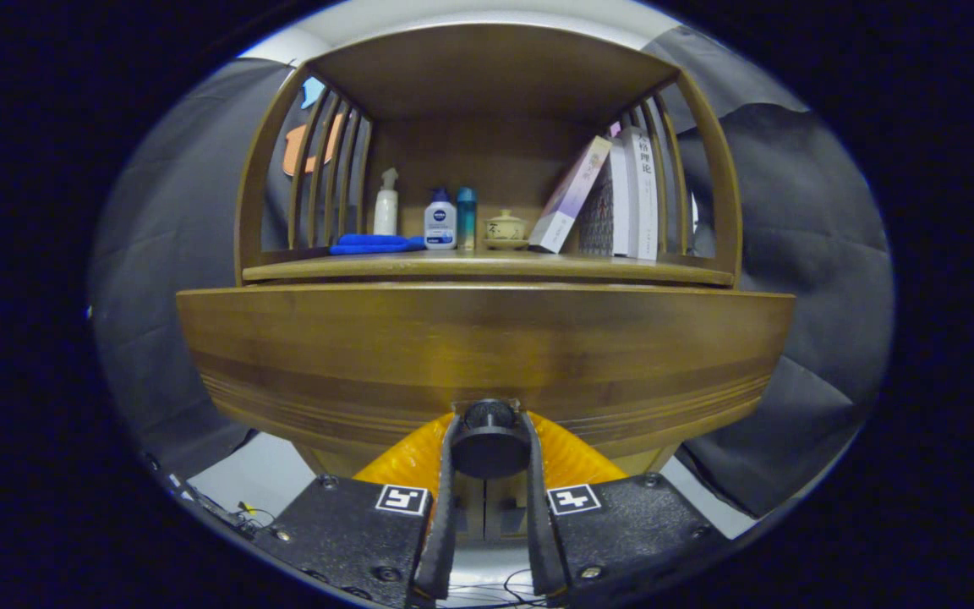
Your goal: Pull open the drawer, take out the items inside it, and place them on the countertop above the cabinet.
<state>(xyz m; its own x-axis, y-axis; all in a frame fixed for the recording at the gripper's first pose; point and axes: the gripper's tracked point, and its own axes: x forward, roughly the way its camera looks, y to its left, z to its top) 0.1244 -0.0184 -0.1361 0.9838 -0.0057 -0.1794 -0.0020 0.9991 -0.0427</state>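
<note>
One wooden cabinet (487,135) fills the scene, with one drawer (487,347) whose broad wooden front curves across just below the countertop (487,267). On that front sits one round dark knob (489,440), and the gripper (489,431) has its two fingers closed in on it, one pressing each side, so the jaws stand only as wide as the knob itself. The knob lies directly between the fingertips, at the near centre of the drawer front, with the drawer's face just beyond them. Whether the drawer is pulled out at all cannot be told, and its inside is hidden. Farther back, on the countertop under the cabinet's roof, stand one white pump bottle (385,203) at the left, one white lotion bottle with a blue cap (440,220), one slim teal bottle (467,216) touching beside it, and one small lidded ceramic pot (505,228) near the centre. One folded blue cloth (375,244) lies in front of the pump bottle. At the right three books (622,199) lean together, the leftmost tilted steeply.
</note>
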